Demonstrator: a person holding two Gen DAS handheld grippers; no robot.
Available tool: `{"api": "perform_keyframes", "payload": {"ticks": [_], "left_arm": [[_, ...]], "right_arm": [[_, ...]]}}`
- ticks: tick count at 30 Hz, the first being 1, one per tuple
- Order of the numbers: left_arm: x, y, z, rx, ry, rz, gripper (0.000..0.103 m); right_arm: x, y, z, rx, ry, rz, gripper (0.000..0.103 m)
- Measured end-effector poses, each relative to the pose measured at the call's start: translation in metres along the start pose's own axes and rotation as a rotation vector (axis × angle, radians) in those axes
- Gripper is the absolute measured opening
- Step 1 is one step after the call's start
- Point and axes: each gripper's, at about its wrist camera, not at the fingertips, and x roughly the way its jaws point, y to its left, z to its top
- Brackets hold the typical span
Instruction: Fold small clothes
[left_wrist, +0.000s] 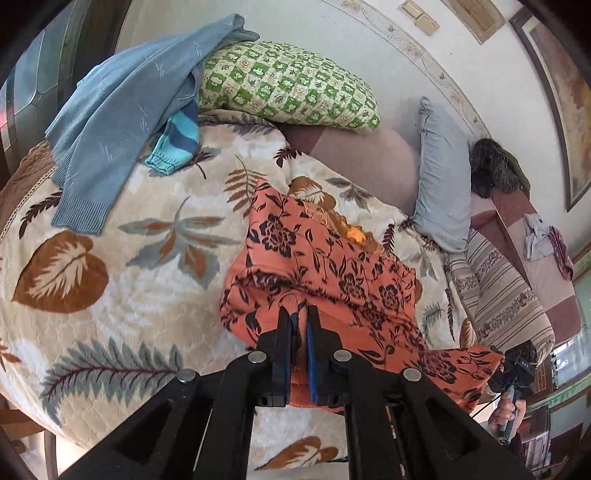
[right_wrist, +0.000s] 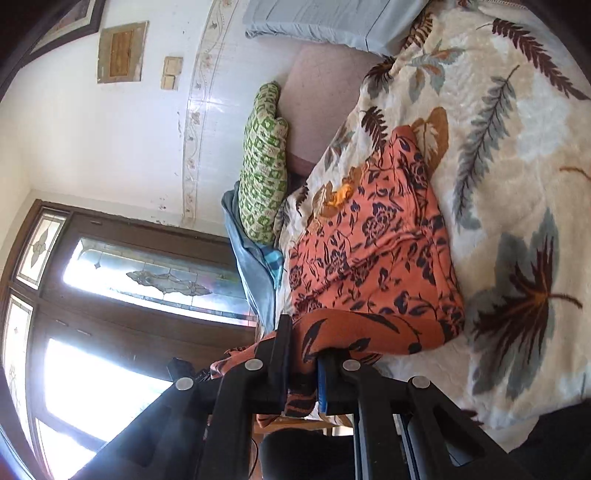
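- Orange floral garment (left_wrist: 332, 258): a small piece of clothing with a dark flower print, lying on the leaf-patterned blanket (left_wrist: 129, 295) that covers the bed. Its near edge is lifted off the blanket between the two grippers; the rest trails away onto the bed.
- Long axis: in the left wrist view the cloth runs from the near edge by the camera up and away toward the pillows, and the raised edge stretches from the centre to the lower right.
- Left hand-held gripper (left_wrist: 299, 314): jaws pressed together, pinching a fold of the garment's near edge between blue-lined pads.
- Right hand-held gripper (right_wrist: 304, 343): jaws likewise closed on the garment, with a bunch of orange cloth squeezed between them and draped over the fingers. In the left wrist view this tool appears small at the lower right, with part of a hand (left_wrist: 504, 410) on its handle.
- Surroundings: a blue sweater (left_wrist: 122, 110) and a striped blue sleeve (left_wrist: 177, 144) lie at the far side of the blanket, touching a green checked pillow (left_wrist: 288, 85); a grey pillow (left_wrist: 439, 177) leans near the wall.
- Hidden or unclear: the garment's type cannot be told, since folds conceal its outline. A yellow-orange patch (left_wrist: 356, 232) near its far end is too bunched to identify. The grippers' bodies cover the lower cloth edge in both views.
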Motion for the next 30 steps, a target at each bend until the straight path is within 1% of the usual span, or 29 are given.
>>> {"api": "perform_keyframes", "payload": {"ticks": [4, 10, 16, 19, 20, 21, 22, 23, 25, 26, 27, 28, 29, 30], "left_arm": [[0.037, -0.001, 0.047, -0.025, 0.016, 0.010, 0.007], [0.116, -0.002, 0.113, -0.026, 0.058, 0.067, 0.007], [0.204, 0.013, 0.154, -0.078, 0.093, 0.127, 0.007], [0.242, 0.025, 0.163, -0.116, 0.111, 0.166, 0.008], [0.249, 0.029, 0.163, -0.134, 0.100, 0.175, 0.012], [0.251, 0.033, 0.163, -0.153, 0.073, 0.179, 0.016], [0.248, 0.036, 0.162, -0.166, 0.030, 0.168, 0.022], [0.241, 0.039, 0.161, -0.182, -0.018, 0.153, 0.027], [0.215, 0.045, 0.154, -0.228, -0.145, 0.116, 0.051], [0.198, 0.046, 0.147, -0.252, -0.219, 0.102, 0.056], [0.182, 0.044, 0.137, -0.269, -0.279, 0.109, 0.066], [0.169, 0.040, 0.126, -0.269, -0.309, 0.135, 0.073], [0.162, 0.033, 0.115, -0.254, -0.305, 0.171, 0.075], [0.159, 0.026, 0.103, -0.234, -0.281, 0.214, 0.076]], "right_arm": [[0.019, 0.002, 0.050, 0.011, -0.047, -0.010, 0.012], [0.067, -0.011, 0.126, 0.037, -0.110, -0.031, 0.012], [0.120, -0.056, 0.187, 0.092, -0.152, -0.078, 0.012], [0.144, -0.092, 0.205, 0.184, -0.150, -0.102, 0.013], [0.151, -0.104, 0.210, 0.210, -0.139, -0.117, 0.015], [0.157, -0.115, 0.214, 0.235, -0.120, -0.143, 0.015], [0.161, -0.126, 0.216, 0.256, -0.106, -0.158, 0.015], [0.160, -0.133, 0.216, 0.266, -0.116, -0.157, 0.015], [0.149, -0.141, 0.214, 0.266, -0.169, -0.130, 0.017], [0.141, -0.141, 0.213, 0.257, -0.196, -0.110, 0.020], [0.130, -0.140, 0.210, 0.249, -0.233, -0.113, 0.032], [0.119, -0.135, 0.206, 0.239, -0.279, -0.137, 0.041], [0.110, -0.126, 0.201, 0.213, -0.324, -0.163, 0.067], [0.104, -0.112, 0.196, 0.162, -0.344, -0.170, 0.071]]}}
